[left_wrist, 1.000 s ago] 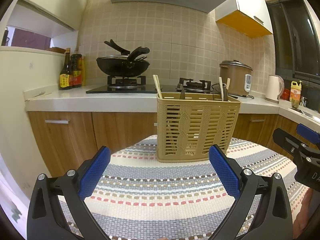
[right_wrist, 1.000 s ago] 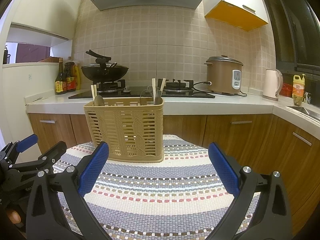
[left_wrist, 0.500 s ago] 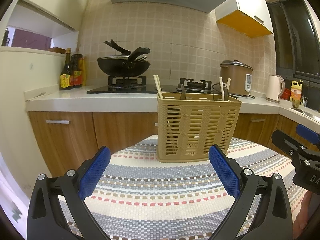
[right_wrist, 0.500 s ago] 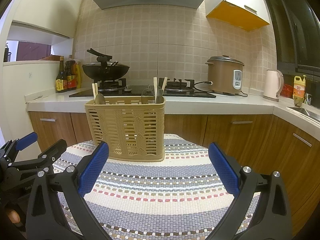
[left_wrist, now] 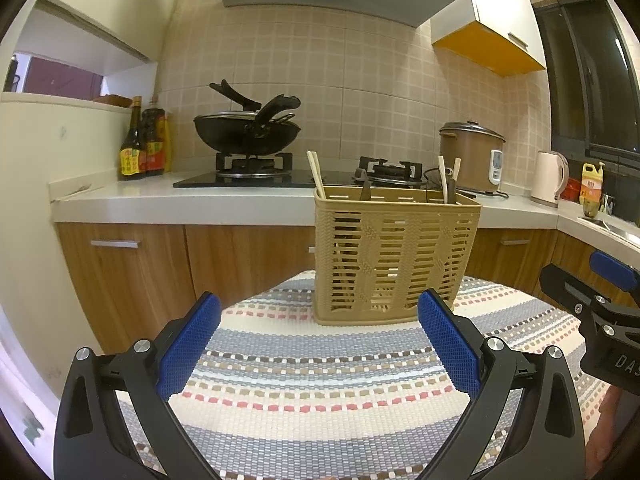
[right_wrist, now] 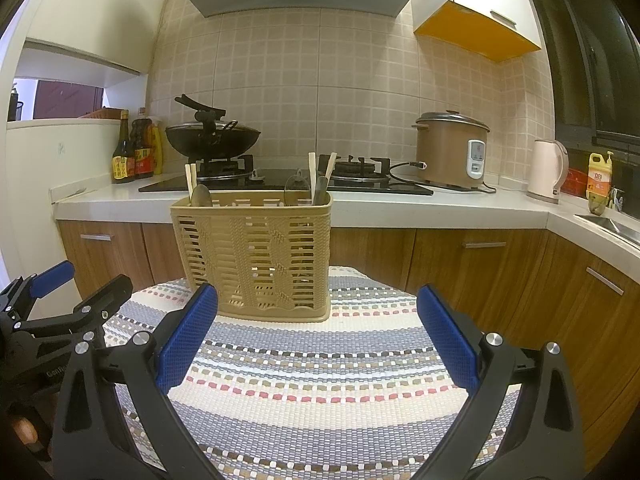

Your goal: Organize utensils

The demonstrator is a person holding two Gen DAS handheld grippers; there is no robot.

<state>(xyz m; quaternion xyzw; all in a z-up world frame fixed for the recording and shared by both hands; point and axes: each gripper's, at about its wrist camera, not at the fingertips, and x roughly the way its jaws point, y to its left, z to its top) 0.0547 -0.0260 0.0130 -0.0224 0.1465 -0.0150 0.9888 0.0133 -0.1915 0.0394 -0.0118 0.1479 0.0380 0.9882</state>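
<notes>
A tan slotted plastic utensil basket (left_wrist: 396,256) stands at the far side of a striped woven table mat (left_wrist: 320,380); it also shows in the right wrist view (right_wrist: 256,256). Chopsticks (left_wrist: 316,174) and spoons (right_wrist: 201,196) stick up from it. My left gripper (left_wrist: 320,344) is open and empty, held over the mat short of the basket. My right gripper (right_wrist: 318,340) is open and empty, to the right of the left one. Each gripper shows at the edge of the other's view.
Behind the table runs a kitchen counter (left_wrist: 180,200) with wooden cabinets, a gas hob with a black wok (left_wrist: 246,132), sauce bottles (left_wrist: 142,144), a rice cooker (right_wrist: 450,148), a kettle (right_wrist: 546,172) and a sink (right_wrist: 612,226) at the right.
Both views have shifted very slightly; the basket sits a little higher in the frames. Both grippers stay open and empty.
</notes>
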